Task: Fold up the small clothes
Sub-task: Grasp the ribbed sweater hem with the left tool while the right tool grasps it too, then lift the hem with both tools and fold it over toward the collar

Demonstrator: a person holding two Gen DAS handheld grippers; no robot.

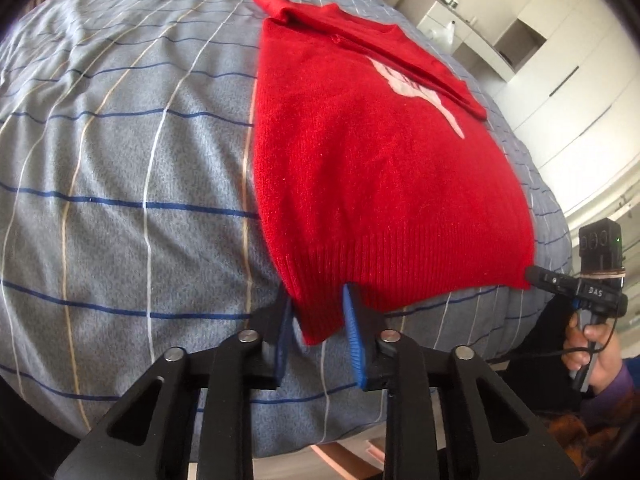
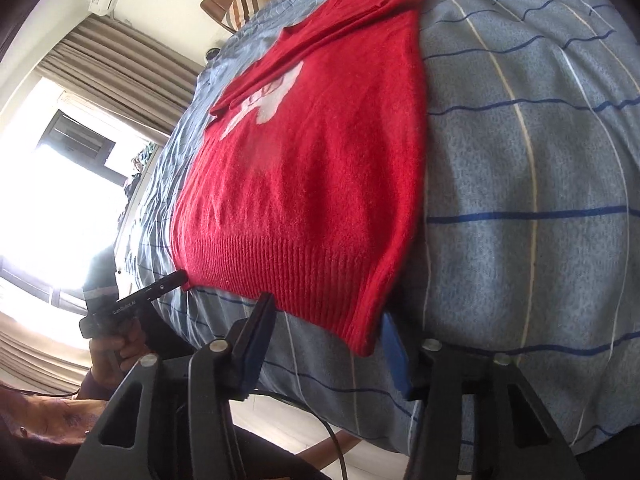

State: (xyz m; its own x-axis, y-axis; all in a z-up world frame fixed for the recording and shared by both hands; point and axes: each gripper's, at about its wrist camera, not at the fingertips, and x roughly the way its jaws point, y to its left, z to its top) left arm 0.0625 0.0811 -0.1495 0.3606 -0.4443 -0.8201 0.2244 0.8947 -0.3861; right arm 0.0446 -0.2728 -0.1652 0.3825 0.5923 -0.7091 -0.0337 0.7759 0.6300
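Red sweater (image 1: 380, 168) is lying flat on the striped quilt (image 1: 120, 200), sleeves folded across its chest. Left gripper (image 1: 320, 332) is straddling one hem corner, jaws narrowed, pads not clearly pressing. Right gripper (image 2: 328, 344) is sitting at the opposite hem corner, jaws wider, cloth between them, not pinched.

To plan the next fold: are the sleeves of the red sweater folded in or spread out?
Folded in: both sleeves lie across the red sweater.
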